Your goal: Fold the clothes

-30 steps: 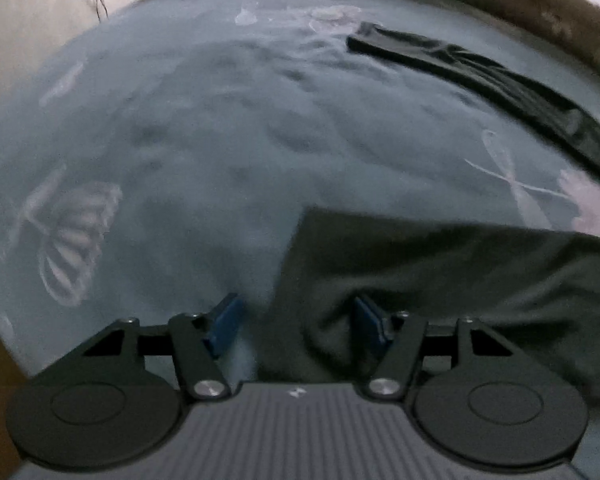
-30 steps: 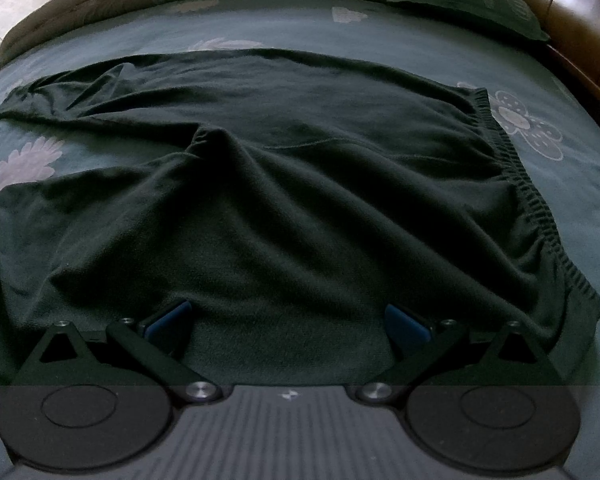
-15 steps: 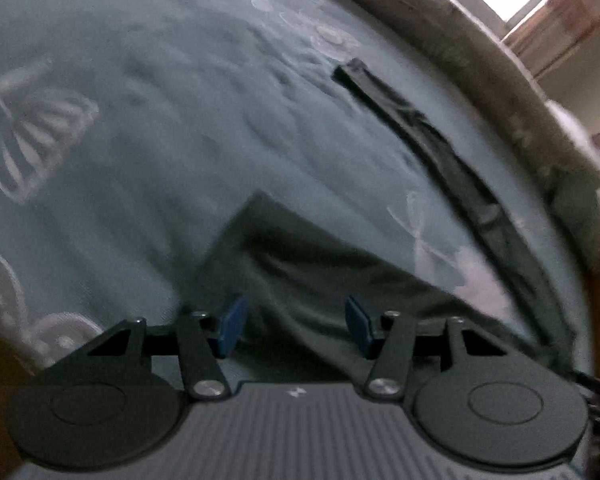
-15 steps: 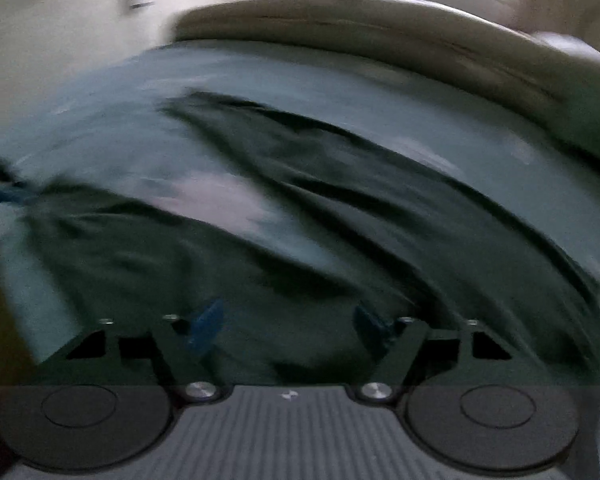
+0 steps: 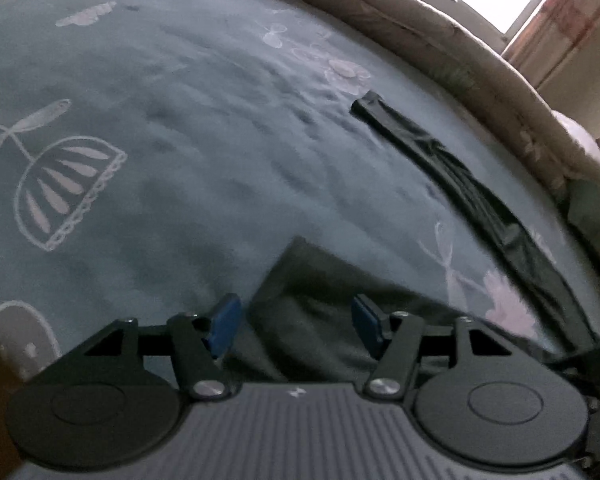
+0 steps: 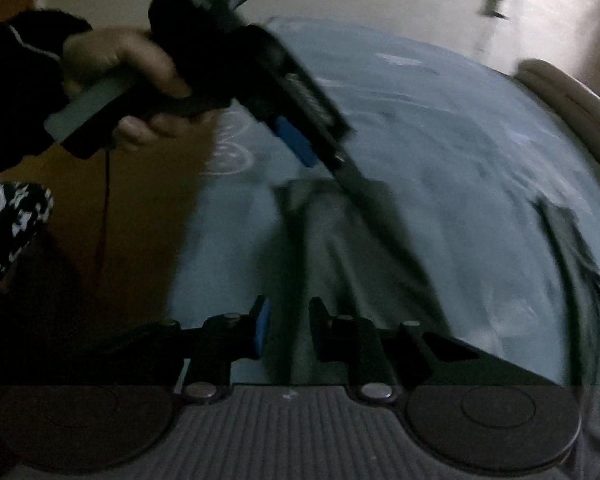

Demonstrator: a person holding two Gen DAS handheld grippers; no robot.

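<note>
Hovering over the dark garment [image 5: 340, 320] on the bed [image 5: 180, 160], my left gripper [image 5: 296, 320] is spread wide around a corner; my right gripper [image 6: 286, 328] is narrowed, whether pinching cloth I cannot tell. Beyond, a sleeve [image 5: 440, 160] lies stretched out, so folding looks unfinished. No legible writing, only blurred print on the tool

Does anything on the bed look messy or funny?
Yes. A long dark sleeve trails away crumpled across the blue bedsheet, while the dark garment lies bunched near the left gripper instead of flat.
</note>
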